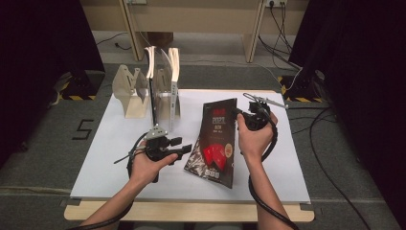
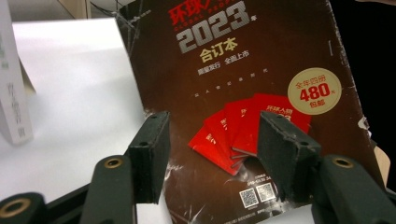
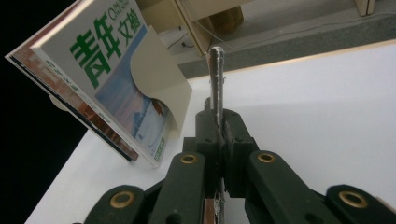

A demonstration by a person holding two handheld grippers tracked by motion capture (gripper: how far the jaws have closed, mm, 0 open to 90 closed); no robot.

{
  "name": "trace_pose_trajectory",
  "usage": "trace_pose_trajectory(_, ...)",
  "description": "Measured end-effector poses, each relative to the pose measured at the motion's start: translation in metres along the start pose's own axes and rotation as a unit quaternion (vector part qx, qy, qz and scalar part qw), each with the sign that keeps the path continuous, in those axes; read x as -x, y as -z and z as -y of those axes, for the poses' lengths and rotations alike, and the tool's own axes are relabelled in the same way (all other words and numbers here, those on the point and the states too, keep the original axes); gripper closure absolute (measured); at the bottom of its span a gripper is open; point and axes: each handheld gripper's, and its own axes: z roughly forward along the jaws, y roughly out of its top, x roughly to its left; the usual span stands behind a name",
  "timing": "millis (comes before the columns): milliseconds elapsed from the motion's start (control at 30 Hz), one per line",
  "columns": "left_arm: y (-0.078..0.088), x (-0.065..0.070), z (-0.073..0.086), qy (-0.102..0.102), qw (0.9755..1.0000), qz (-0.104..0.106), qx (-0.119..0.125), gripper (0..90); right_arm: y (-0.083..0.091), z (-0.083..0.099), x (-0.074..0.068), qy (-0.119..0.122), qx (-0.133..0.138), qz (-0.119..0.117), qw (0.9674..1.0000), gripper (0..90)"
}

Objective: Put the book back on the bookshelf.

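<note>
The right gripper point(image 3: 218, 140) pinches the edge of the dark magazine point(image 2: 243, 93), printed "2023" and "480". The left gripper point(image 2: 212, 154) stands wide at its lower corner, pads apart. Beyond, magazines point(image 3: 112, 79) reading "青年文摘" stand in a metal rack point(image 1: 131, 91).
</note>
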Motion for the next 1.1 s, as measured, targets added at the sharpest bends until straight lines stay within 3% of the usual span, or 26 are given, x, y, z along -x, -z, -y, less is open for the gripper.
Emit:
trace_pose_trajectory(467, -0.013, 0.017, -0.025, -0.015, 0.9998, 0.005, 0.006, 40.5, -0.006, -0.012, -0.015, 0.006, 0.019, 0.012, 0.9997, 87.2)
trace_pose_trajectory(800, -0.021, 0.029, -0.04, -0.013, 0.9997, 0.011, 0.02, 38.8, -0.009, -0.016, -0.026, 0.016, 0.033, 0.015, 0.9992, 87.2)
trace_pose_trajectory(1100, -0.015, 0.038, -0.05, -0.015, 0.9992, 0.013, 0.035, 37.7, -0.01, -0.016, -0.049, 0.024, 0.047, 0.007, 0.9986, 87.1)
